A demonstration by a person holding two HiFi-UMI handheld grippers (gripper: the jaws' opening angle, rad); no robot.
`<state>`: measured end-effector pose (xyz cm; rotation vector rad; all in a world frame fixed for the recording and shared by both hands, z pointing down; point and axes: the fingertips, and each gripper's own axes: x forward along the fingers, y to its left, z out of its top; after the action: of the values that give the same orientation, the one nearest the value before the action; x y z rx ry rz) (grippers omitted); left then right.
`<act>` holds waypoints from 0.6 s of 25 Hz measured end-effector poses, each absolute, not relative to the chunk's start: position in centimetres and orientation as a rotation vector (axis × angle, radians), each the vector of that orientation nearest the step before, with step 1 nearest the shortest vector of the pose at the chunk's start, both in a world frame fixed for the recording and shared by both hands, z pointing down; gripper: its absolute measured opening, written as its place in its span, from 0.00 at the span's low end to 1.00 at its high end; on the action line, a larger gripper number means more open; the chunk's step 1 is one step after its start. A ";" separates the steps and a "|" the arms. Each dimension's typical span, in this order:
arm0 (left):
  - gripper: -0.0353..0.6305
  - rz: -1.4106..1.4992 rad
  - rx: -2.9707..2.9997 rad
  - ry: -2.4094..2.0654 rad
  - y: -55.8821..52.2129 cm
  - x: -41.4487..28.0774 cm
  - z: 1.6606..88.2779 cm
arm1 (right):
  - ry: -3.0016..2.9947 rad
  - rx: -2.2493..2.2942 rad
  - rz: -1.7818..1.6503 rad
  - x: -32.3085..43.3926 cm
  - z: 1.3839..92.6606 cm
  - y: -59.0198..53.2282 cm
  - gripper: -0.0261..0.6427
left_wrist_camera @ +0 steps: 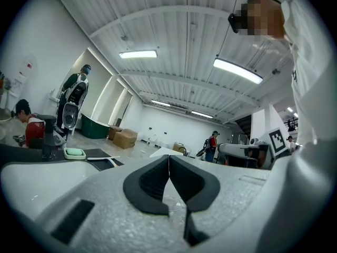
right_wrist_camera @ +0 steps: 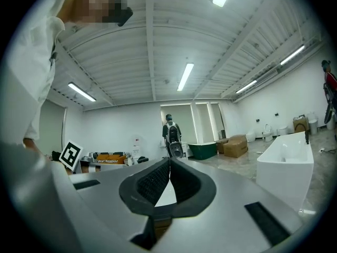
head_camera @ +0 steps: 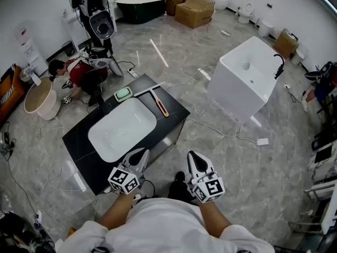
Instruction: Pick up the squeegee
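Two tools held near, short of the counter: left hand-held gripper pressed together, empty; right hand-held gripper likewise, pinching nothing. Probably kept closed for the approach. Beyond basin, green soap dish, then squeegee flat at far right edge, well apart from both.
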<state>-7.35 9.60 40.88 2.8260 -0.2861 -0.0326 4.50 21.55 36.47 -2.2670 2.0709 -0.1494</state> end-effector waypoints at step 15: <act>0.08 0.001 2.849 -0.502 4.1 6.8 38.5 | 2.155 -2.115 -0.164 21.4 35.2 16.3 0.06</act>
<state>6.83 4.05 38.54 2.8489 -0.5023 0.0014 21.41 16.31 35.22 -2.1147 2.1555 -0.1636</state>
